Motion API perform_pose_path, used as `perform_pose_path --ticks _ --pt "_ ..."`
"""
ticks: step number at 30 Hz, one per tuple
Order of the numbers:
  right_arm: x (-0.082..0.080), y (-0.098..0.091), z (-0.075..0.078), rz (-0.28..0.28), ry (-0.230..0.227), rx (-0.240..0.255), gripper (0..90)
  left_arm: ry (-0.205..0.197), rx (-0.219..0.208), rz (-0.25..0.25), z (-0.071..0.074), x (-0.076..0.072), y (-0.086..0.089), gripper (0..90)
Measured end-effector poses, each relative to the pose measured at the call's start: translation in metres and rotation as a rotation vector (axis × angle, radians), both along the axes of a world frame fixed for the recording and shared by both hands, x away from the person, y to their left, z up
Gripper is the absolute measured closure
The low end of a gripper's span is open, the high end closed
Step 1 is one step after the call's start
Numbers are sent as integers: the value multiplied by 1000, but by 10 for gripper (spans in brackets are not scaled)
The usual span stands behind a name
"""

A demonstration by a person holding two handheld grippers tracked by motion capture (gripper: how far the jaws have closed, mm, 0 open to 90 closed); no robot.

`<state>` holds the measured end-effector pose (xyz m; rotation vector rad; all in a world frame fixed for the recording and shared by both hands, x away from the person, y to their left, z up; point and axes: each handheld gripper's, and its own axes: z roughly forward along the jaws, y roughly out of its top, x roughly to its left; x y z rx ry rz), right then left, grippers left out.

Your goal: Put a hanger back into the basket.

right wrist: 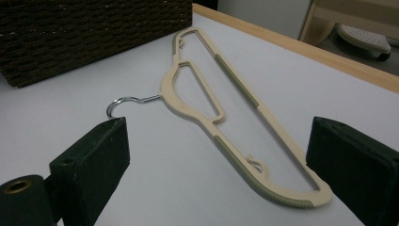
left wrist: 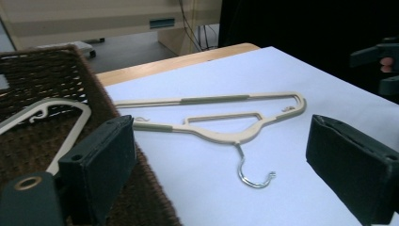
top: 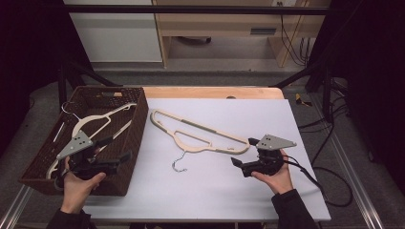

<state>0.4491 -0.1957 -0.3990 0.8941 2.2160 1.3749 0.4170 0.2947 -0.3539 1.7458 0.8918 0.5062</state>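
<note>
In the dark woven wicker basket (top: 136, 121) at the table's left edge lies one cream plastic hanger (top: 90, 125); the left gripper (top: 112, 152) hovers released above. A second cream hanger (top: 200, 134) lies on open white tabletop (top: 215, 186), near the released right gripper (top: 242, 153).

high view looks down — both tongs views sit low, sharing the hanger (top: 198, 136).

Cream hanger (top: 200, 136) with grey-green grips – dark brown woven basket (top: 136, 133) – white table (top: 267, 191).
</note>
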Motion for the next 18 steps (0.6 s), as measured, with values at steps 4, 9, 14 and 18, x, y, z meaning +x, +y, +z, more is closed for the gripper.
perform_pose_path --ticks 4,9,14,18 --pt "3 2 -2 -3 11 3 71 -1 6 -26 0 -3 -12 78" --pt "7 5 -4 -1 21 2 84 1 21 -73 -5 -6 -31 80" --pt "16 12 -8 8 32 -22 100 20 43 -109 -14 -5 -47 85" --pt "27 21 -10 17 47 -46 112 40 72 -136 -24 -2 -61 83"
